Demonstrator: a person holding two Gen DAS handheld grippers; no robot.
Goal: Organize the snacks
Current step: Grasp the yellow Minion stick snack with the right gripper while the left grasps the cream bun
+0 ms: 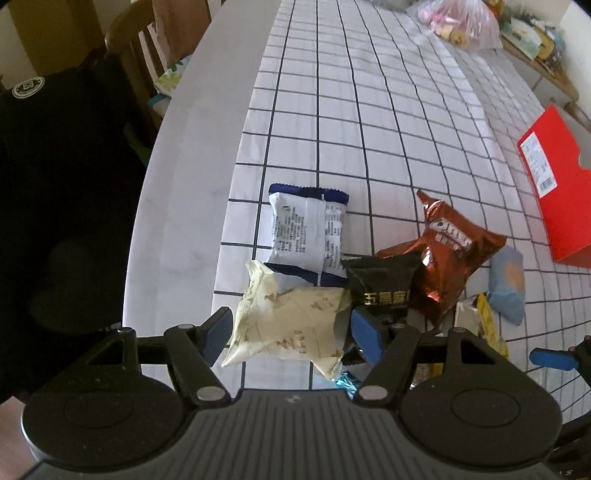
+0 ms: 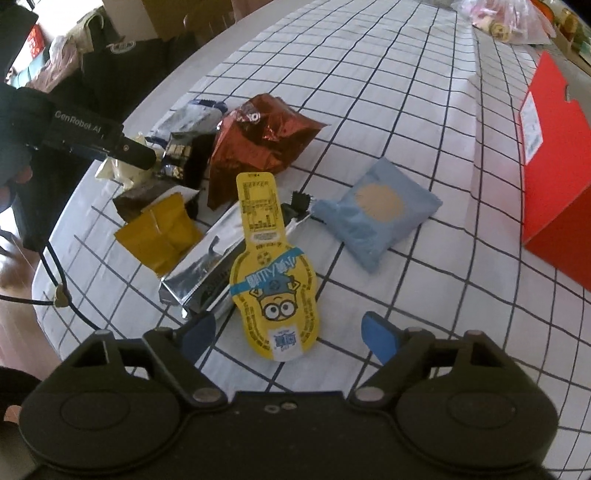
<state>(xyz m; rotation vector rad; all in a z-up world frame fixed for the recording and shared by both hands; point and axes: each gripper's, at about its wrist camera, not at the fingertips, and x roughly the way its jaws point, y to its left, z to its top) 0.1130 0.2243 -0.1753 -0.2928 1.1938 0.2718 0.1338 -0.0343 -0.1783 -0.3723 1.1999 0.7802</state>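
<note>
A heap of snack packets lies on the checked cloth. My left gripper points down over a crumpled cream packet, which lies between its blue pads; they stand close beside it and I see no squeeze. Behind it are a blue-and-white packet, a black packet and a brown foil bag. My right gripper is open around the lower end of a yellow cartoon pouch, with its pads clear of it. The pouch rests on a silver packet.
A red box stands at the right. A light blue packet and a gold packet lie by the heap. A plastic bag sits at the far end, a wooden chair past the table's left edge.
</note>
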